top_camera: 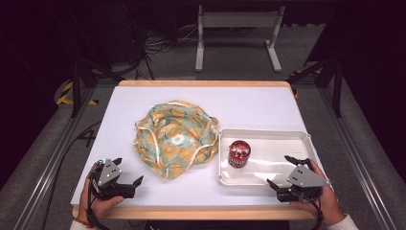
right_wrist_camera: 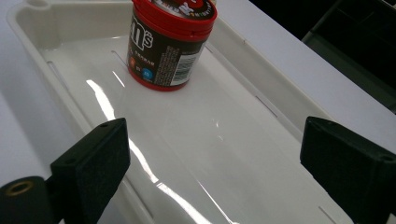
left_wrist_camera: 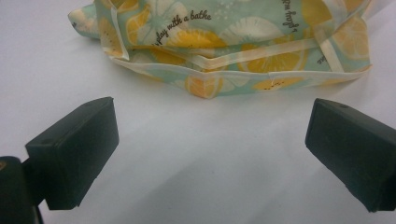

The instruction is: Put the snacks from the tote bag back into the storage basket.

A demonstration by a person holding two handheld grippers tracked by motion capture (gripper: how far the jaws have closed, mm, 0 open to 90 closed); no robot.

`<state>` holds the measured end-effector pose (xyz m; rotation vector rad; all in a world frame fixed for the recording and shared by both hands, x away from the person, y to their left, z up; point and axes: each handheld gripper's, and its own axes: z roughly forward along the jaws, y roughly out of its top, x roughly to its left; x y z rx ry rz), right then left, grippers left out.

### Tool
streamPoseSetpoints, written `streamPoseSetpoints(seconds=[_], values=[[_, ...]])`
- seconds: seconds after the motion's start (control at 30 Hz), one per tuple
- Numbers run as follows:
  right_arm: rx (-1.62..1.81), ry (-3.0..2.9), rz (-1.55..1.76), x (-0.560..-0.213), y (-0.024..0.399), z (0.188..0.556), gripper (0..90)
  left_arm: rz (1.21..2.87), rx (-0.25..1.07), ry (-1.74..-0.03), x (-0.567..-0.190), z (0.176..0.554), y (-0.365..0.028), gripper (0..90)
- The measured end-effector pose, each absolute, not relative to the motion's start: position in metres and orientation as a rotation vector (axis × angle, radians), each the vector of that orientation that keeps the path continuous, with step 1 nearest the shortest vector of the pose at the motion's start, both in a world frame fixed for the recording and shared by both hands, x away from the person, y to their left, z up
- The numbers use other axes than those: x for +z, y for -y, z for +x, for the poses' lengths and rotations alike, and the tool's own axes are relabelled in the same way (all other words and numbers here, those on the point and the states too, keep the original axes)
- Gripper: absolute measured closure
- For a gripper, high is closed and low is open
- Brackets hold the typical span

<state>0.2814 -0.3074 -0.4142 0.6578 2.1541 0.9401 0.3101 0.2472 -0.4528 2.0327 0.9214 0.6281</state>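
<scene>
A crumpled cloth bag [top_camera: 174,138] printed with lemon slices on pale green lies in the middle of the white table [top_camera: 249,103]. Its hemmed edge [left_wrist_camera: 233,70] lies just beyond my left gripper [left_wrist_camera: 210,144], which is open and empty over bare table. In the high view that left gripper [top_camera: 128,172] sits near the front left corner. A red-lidded brown candy jar [top_camera: 239,154] stands upright in the left part of a white tray [top_camera: 282,179]. My right gripper [top_camera: 286,170] hovers open over the tray's right end, pointed at the jar [right_wrist_camera: 168,42], well short of it.
The tray [right_wrist_camera: 280,112] has low walls and a glossy floor. A person's hands hold both grippers at the table's front edge. Beyond the table are a dark floor, cables and a white metal frame [top_camera: 237,36].
</scene>
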Motion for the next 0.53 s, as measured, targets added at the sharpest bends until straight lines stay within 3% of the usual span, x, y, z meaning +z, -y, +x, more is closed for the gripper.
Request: streamPoseSetpoints(seconds=[0.53], values=[[0.989, -2.135, 0.696, -0.4103, 0.3149, 0.2830, 8.8, 2.048, 0.629, -0.915, -0.4523, 0.3103, -0.2439, 3.6]])
